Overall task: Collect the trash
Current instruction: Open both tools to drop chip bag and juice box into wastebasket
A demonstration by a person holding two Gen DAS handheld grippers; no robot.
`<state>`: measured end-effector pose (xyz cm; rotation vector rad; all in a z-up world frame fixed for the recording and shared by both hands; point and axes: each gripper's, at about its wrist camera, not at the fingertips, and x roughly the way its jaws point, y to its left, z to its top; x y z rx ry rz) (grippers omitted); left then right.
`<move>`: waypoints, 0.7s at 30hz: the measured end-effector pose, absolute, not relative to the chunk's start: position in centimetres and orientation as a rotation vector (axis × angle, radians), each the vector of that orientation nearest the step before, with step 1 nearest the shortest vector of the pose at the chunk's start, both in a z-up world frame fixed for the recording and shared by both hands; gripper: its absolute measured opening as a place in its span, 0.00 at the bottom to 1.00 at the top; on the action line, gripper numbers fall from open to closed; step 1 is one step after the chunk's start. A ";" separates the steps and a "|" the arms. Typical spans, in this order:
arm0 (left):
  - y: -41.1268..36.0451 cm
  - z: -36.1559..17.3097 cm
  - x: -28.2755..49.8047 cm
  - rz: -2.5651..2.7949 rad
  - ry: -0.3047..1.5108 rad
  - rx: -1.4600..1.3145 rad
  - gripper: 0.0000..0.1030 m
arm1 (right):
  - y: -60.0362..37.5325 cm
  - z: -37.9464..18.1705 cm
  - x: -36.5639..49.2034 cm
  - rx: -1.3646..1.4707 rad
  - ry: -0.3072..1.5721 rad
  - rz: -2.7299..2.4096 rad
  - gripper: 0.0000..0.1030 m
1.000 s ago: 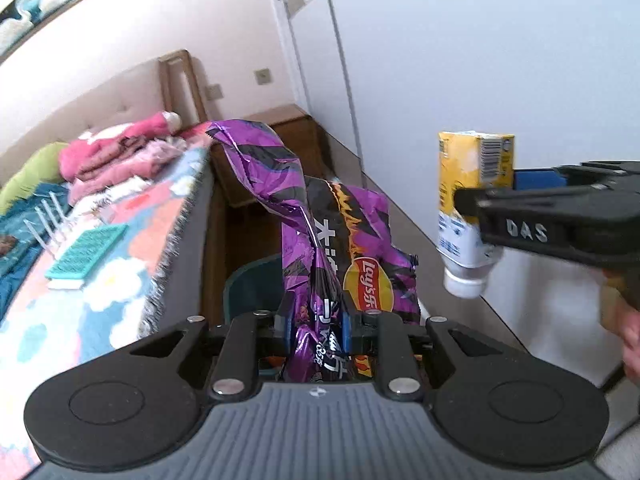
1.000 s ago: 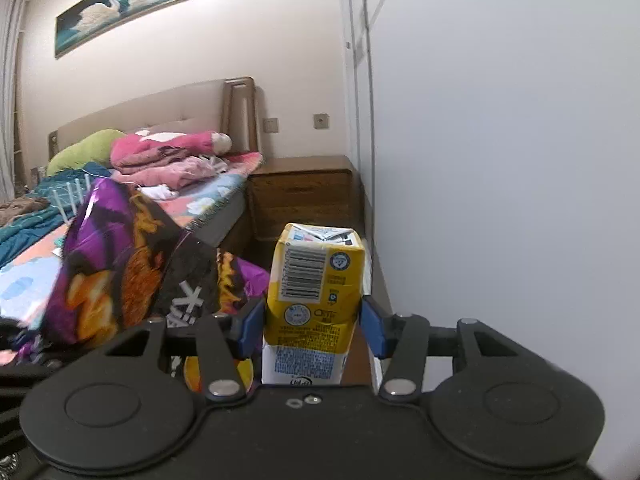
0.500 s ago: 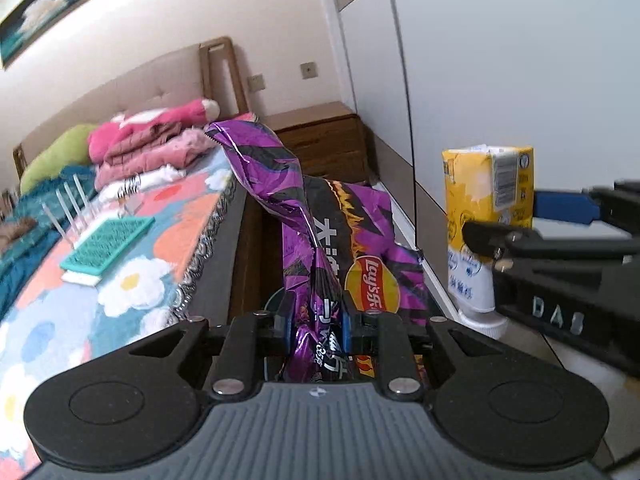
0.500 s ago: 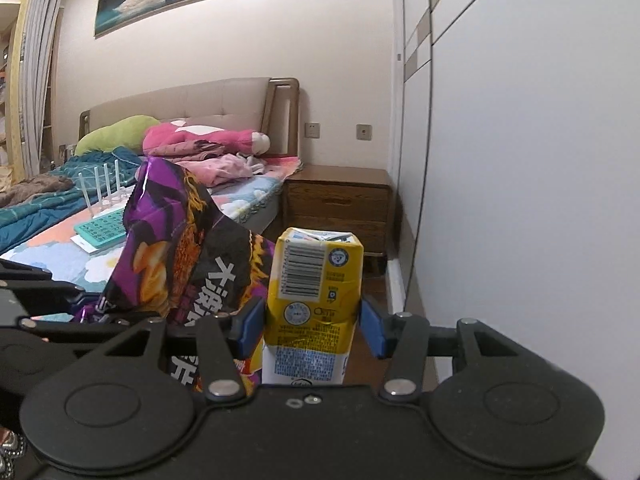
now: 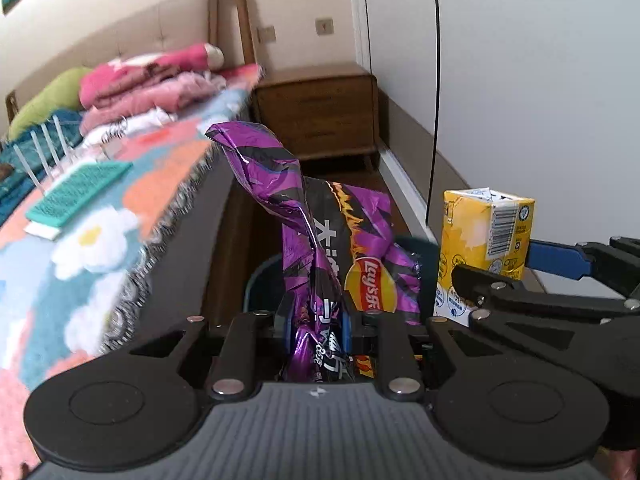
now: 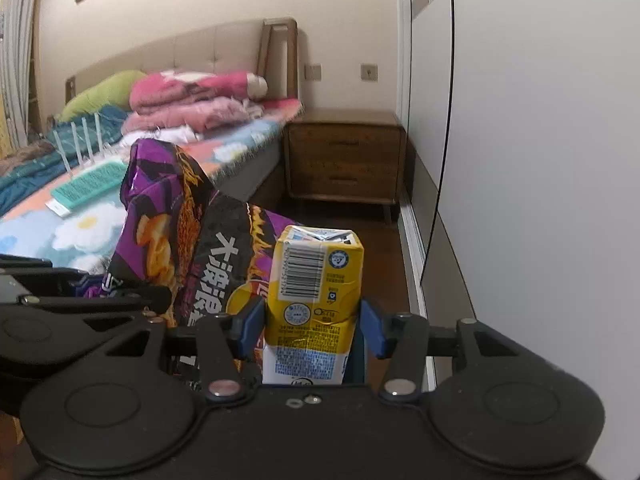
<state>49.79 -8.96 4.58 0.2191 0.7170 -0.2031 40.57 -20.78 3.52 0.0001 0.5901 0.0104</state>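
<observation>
Wardrobe (image 6: 540, 160): white panelled doors fill the right side of both views; a thin dark seam runs down between two panels.
Bed (image 5: 100, 240): occupies the left side; padded beige headboard with a wooden frame post, flower-patterned cover in blue, orange and white with a fringed edge.
Bedding pile (image 6: 192, 104): folded pink blankets stacked near the headboard, beside a green pillow (image 6: 100, 92).
Nightstand (image 6: 346, 160): brown wood, two drawers, between the bed and the wardrobe, standing on a dark wooden floor (image 6: 380, 248).
Bin (image 5: 260, 284): dark rounded rim visible low on the floor beside the bed, directly behind the chip bag; its interior is hidden.
Teal tray (image 5: 80, 194): flat, gridded, lying on the bed cover; clear tubes stand upright just behind it.
Chip bag (image 5: 320, 240): crumpled purple foil with a red-and-yellow logo; stands up out of the left tool, its upper end twisted toward the bed, in front of the bin rim.
Drink carton (image 6: 316, 304): yellow and white, upright, barcode facing the right camera, top flaps pushed in; just right of the chip bag.
Left tool (image 5: 316, 320): jaws nearly closed, blue pads pinching the gathered lower part of the chip bag.
Right tool (image 6: 312, 326): jaws part open, blue pads pressed on both sides of the drink carton, holding it clear of the floor.
</observation>
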 end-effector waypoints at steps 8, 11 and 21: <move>-9.5 0.1 50.6 -0.195 0.780 0.259 0.20 | -20.8 0.8 42.0 -0.015 0.672 -0.010 0.49; -9.6 -1.0 50.8 -0.191 0.807 0.264 0.20 | -20.7 0.2 42.0 -0.021 0.693 -0.021 0.49; -10.4 -3.5 50.8 -0.167 0.889 0.290 0.22 | -21.8 -0.2 41.2 -0.013 0.723 0.009 0.58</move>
